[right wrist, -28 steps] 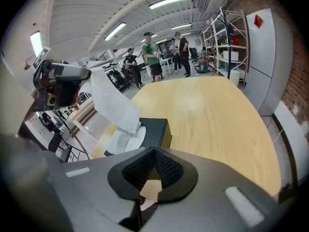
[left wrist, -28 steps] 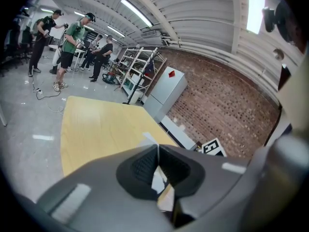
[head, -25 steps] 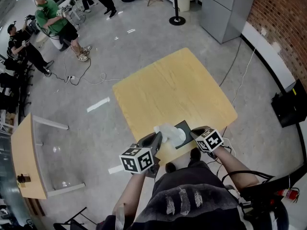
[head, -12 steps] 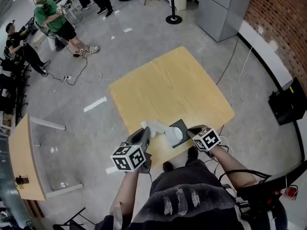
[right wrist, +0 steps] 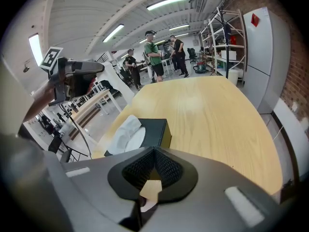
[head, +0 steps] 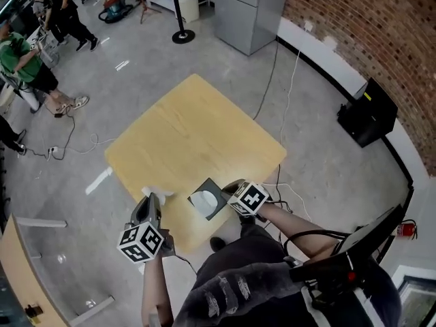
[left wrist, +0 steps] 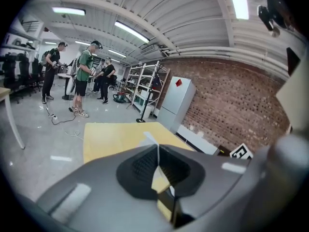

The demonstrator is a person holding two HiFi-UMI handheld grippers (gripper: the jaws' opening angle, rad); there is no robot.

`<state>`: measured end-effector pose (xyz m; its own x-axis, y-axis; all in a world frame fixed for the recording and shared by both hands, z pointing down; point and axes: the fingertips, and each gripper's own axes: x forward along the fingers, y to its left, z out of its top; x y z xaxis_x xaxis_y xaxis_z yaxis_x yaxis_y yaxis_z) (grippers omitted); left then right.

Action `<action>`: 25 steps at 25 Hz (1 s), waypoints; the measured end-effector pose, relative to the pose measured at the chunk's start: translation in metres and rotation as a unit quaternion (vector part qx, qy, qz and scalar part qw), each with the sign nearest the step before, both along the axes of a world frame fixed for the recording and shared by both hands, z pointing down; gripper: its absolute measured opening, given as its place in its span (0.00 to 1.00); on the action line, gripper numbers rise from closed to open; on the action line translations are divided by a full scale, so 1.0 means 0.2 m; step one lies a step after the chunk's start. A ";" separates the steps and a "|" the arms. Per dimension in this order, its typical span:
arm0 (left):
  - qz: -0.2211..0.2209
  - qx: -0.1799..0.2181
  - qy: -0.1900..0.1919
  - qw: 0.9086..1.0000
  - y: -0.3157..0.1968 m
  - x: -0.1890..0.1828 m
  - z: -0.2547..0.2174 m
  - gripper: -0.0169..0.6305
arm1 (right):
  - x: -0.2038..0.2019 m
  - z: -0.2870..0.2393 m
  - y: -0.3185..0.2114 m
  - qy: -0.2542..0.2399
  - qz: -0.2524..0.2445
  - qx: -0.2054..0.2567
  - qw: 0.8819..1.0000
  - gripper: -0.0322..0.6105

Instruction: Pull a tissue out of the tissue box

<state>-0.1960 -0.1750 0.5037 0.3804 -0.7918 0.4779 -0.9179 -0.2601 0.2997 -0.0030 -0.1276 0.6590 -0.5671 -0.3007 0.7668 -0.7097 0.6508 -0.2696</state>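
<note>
Spreading out ahead of the tongs was a yellow wood table point(head: 197, 128), w/ both tips over its near edge. L gripper point(head: 151, 198) sat well left of the other one, jaws pressed together, pinching a thin white tissue point(head: 157, 192). In left gripper view the sheet stuck up btwn the pads as a small flap. R gripper point(head: 228, 186) also had jaws pressed together, nothing btwn them. Black tissue box point(head: 213, 187) lay on the table just left of R gripper's tip and apart from L gripper; couldn't tell if R tip touched it. A next tissue point(right wrist: 126, 132) poked from the box opening, ahead-left of R jaws.
</note>
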 end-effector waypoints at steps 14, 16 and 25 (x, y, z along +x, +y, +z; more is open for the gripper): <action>-0.007 -0.034 -0.021 0.999 0.05 0.02 0.19 0.03 | 0.08 0.00 0.03 -0.013 0.008 -0.003 1.000 0.05; -0.021 -0.042 -0.014 0.999 0.07 -0.03 0.25 0.03 | 0.06 -0.01 0.03 -0.012 0.006 -0.002 1.000 0.05; -0.091 -0.098 0.013 0.991 0.25 -0.19 0.59 0.03 | 0.06 -0.01 0.02 -0.001 0.000 -0.002 1.000 0.05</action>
<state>-0.2335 -0.1259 0.6215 0.2537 -0.7416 0.6210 -0.9358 -0.0257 0.3516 0.0087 -0.1242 0.6573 -0.5689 -0.2973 0.7668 -0.7088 0.6501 -0.2738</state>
